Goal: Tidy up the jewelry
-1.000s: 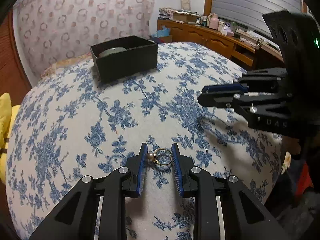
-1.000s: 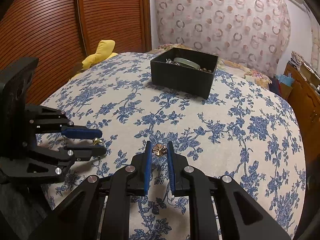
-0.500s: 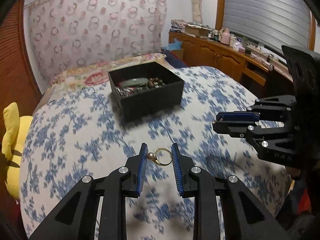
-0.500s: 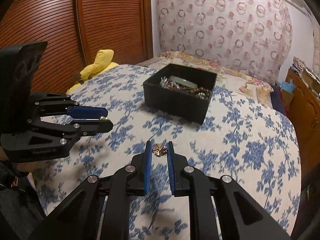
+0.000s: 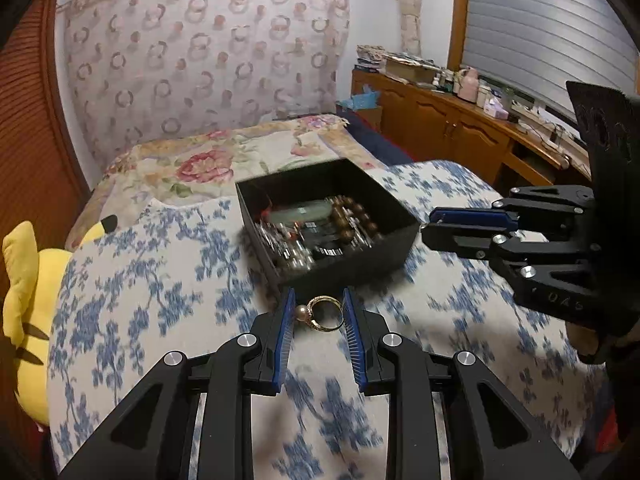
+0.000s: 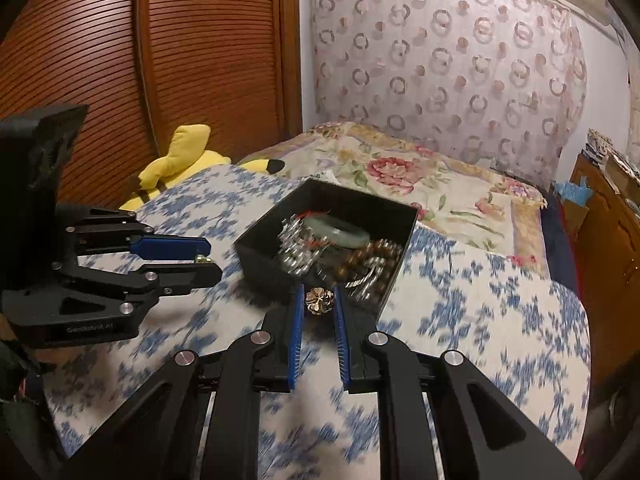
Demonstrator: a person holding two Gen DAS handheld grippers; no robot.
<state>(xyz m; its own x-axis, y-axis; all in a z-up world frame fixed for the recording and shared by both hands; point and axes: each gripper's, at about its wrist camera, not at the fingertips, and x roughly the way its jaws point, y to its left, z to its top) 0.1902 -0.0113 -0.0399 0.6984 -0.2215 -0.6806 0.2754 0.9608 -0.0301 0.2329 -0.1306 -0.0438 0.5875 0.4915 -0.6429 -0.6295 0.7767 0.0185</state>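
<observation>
Blue-flowered bedding covers the bed (image 5: pixel 120 280), on which an open black box (image 5: pixel 384 208) of jewelry is set. Just before it, a pearl ring (image 5: pixel 322 314) is clamped by the left gripper (image 5: pixel 319 316) jaws, a flower-shaped brooch (image 6: pixel 319 301) by the right gripper (image 6: pixel 318 308) jaws.

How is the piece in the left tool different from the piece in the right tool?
The gold ring with a pearl in the left tool is an open hoop; the gold flower-shaped ornament in the right tool is a solid petalled cluster. The ring needs a wider grip. Both are gold and held in front of the black jewelry box.
</observation>
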